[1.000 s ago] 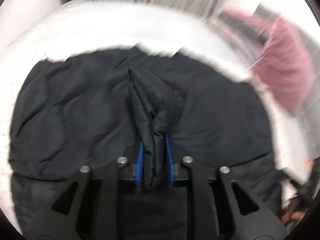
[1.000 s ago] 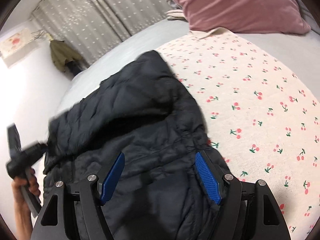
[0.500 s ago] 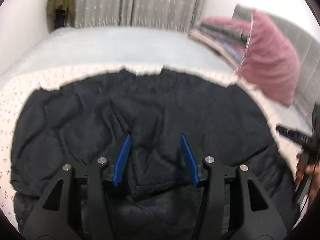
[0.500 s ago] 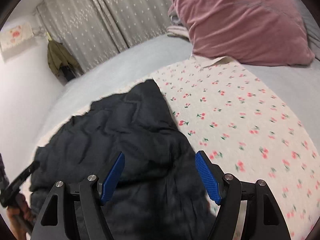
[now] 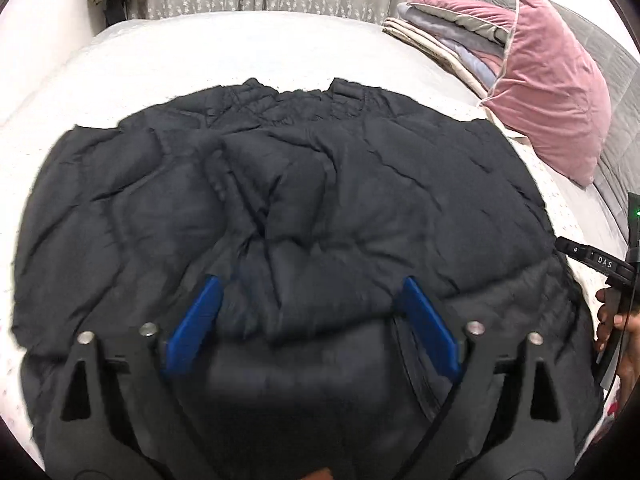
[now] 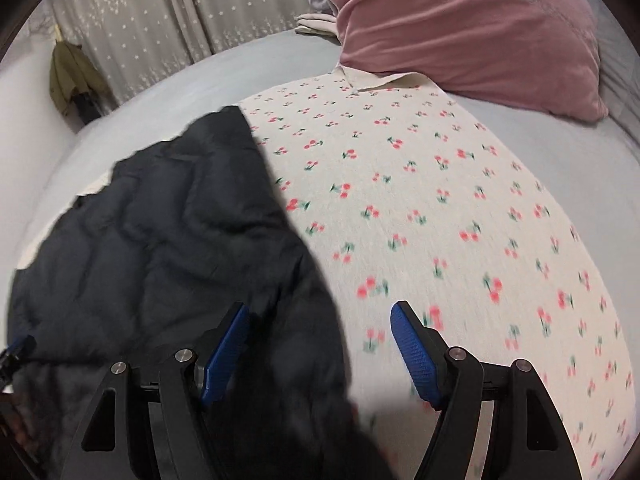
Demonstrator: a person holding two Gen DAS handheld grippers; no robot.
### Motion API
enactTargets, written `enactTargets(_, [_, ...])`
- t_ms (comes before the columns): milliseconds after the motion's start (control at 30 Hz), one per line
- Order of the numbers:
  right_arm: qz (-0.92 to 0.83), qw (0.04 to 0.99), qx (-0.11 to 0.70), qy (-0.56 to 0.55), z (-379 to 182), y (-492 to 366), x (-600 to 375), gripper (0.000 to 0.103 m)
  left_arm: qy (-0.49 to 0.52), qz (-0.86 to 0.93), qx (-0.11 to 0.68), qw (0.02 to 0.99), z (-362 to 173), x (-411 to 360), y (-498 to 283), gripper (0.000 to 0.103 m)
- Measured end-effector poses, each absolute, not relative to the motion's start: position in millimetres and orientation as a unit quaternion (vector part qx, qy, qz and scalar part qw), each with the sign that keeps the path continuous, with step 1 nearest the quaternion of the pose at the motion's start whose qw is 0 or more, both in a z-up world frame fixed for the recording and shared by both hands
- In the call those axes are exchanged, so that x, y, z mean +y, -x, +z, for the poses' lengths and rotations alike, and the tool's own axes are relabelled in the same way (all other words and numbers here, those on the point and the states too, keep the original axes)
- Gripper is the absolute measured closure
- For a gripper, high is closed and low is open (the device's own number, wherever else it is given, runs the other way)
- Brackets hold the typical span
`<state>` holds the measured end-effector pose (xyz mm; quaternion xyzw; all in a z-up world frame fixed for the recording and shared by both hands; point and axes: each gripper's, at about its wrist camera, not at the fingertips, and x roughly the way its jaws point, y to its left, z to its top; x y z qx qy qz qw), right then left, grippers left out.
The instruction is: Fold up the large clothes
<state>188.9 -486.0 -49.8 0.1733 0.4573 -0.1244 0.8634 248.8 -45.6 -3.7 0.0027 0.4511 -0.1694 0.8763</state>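
1. Now the left gripper (image 5: pixel 310 300) has just been opening; its fingers, spread, no longer pinch the fold of the one black jacket (image 5: pixel 280 184).
2. Right gripper (image 6: pixel 320 332) stays spread over the jacket's right edge.
3. Jacket lies flat on the cherry-print sheet (image 6: pixel 460 200); one pink pillow (image 6: pixel 460 20) sits far right.

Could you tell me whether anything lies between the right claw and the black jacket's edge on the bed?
Nothing visible does. The right claw is open directly over the jacket's edge, with only the cherry-print sheet beside it.
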Motion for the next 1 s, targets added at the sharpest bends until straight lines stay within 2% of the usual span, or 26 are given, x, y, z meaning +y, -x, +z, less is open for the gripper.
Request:
enactTargets(233, [-0.058, 0.882, 0.435, -0.173, -8, -115, -462, 0.029, 0.015, -0.173, 0.462, 0.87, 27, -1, -179, 0.01])
enactTargets(433, [-0.038, 0.886, 0.427, -0.175, 6, -43, -448, 0.026, 0.028, -0.152, 0.458, 0.875, 38, 52, -111, 0.009])
enactTargets(667, [-0.009, 0.878, 0.442, -0.183, 0, 8, -440, 0.025, 0.074, -0.132, 0.47, 0.87, 21, 113, -44, 0.009])
enactTargets(1000, [0.025, 0.853, 0.471, -0.226, -22, 52, -453, 0.025, 0.175, -0.141, 0.525, 0.821, -16, 171, -17, 0.009])
